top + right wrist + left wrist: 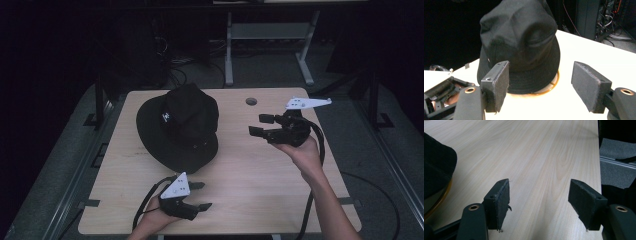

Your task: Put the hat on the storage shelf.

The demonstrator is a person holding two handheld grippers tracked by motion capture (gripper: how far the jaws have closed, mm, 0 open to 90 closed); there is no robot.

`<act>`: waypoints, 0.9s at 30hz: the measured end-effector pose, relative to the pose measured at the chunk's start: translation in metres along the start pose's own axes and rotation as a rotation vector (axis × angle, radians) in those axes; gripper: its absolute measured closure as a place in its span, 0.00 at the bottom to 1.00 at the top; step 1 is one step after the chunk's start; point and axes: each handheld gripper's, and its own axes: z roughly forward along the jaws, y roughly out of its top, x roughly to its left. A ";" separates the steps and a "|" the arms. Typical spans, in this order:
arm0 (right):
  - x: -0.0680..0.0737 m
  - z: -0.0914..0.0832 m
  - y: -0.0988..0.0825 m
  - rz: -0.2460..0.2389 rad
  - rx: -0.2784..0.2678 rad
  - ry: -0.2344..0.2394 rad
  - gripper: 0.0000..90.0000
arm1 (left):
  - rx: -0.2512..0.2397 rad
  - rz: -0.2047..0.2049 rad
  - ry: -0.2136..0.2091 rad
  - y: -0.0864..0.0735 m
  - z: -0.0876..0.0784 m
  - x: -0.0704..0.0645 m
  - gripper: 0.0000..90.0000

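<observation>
A black hat [179, 126] is seen resting on the pale wooden worktop [250, 170], toward its far left part, with an orange-rimmed disc [554, 83] glimpsed under its brim. The right tool [261, 125] is held to the hat's right, pointed at it — jaws wide, nothing gripped. The left tool [199, 195] is held near the worktop's front edge, just in front of the brim, jaws likewise spread wide over bare wood.

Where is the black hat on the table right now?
In the high view, the black hat sits on the left-centre of the wooden table, beyond the left gripper and to the left of the right gripper, touching neither.
</observation>
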 end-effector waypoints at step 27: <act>-0.021 -0.027 -0.072 0.123 -0.008 -0.028 0.30 | -0.006 -0.040 0.013 -0.001 0.001 0.003 0.31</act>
